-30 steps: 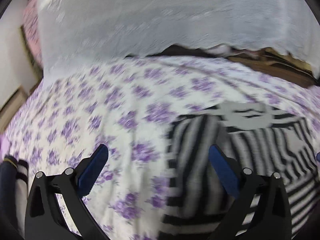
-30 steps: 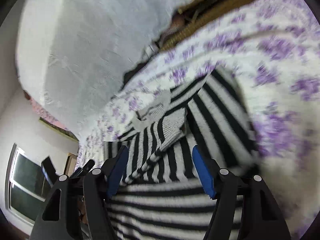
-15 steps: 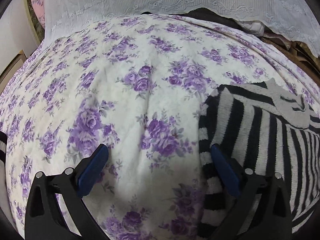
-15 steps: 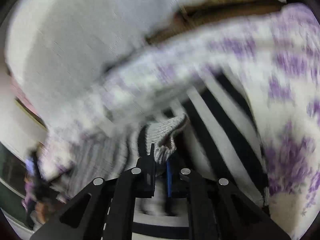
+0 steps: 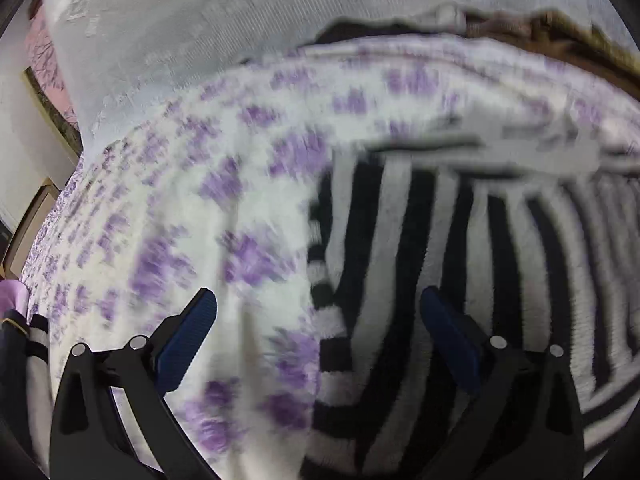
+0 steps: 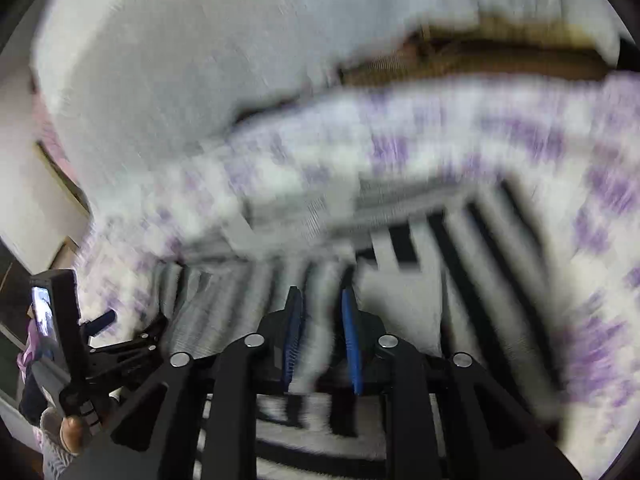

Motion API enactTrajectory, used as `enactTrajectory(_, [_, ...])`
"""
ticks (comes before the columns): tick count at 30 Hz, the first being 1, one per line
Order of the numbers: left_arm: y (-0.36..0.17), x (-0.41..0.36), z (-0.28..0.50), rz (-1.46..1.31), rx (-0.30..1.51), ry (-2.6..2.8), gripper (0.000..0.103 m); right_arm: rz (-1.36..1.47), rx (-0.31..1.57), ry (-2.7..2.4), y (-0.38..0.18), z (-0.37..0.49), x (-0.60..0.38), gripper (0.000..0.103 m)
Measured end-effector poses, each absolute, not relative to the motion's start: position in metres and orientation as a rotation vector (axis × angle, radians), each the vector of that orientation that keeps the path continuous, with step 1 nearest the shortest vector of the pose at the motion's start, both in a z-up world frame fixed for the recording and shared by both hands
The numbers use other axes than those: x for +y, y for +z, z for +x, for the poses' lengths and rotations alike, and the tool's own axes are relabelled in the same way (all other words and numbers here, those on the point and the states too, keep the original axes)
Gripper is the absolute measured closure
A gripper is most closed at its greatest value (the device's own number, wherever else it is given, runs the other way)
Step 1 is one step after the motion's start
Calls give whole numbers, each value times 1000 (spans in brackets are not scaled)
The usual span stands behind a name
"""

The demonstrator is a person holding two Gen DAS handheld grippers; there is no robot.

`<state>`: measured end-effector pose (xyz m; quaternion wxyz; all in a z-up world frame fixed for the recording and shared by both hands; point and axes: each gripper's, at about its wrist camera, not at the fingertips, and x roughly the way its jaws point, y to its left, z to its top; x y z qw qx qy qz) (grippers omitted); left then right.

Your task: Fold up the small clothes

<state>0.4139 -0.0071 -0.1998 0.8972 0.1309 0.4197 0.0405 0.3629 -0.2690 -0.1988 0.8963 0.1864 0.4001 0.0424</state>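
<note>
A black-and-white striped knit garment [image 5: 460,248] lies on a bed with a white and purple floral sheet [image 5: 200,208]. My left gripper [image 5: 320,320] is open, low over the garment's left edge, with its right finger over the stripes. In the right wrist view my right gripper [image 6: 320,312] is shut on a fold of the striped garment [image 6: 460,264] and holds it up off the rest of the cloth. Both views are blurred by motion.
A white lace cover [image 5: 240,20] hangs at the far side of the bed, with brown furniture [image 5: 560,36] beside it. The left gripper and the hand holding it show at the left of the right wrist view [image 6: 100,340].
My right gripper closed on the garment's fold and has carried it along. My left gripper, open all along, moved right over the garment's left edge.
</note>
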Motion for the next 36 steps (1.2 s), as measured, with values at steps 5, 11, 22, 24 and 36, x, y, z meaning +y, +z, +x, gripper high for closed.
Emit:
enactTrajectory(5, [-177,1,384,194,822,4,5,387,743,74,-189,334,-276,75])
enactTrajectory(11, [-202,-18,374,283,876,-15,4,233,797,143,-210,314,-254,59])
enactTrajectory(22, [-201,-2,318,193,946,-79,4,163,834,81,-211,259,-249,37])
enactTrajectory(24, [-198,6,311,154,953,-78,5,173,829,61,-202,247,-249,30])
enactTrajectory(36, [-199,82,205,-82,988,-335,5,263,623,58,-173,82,-305,24])
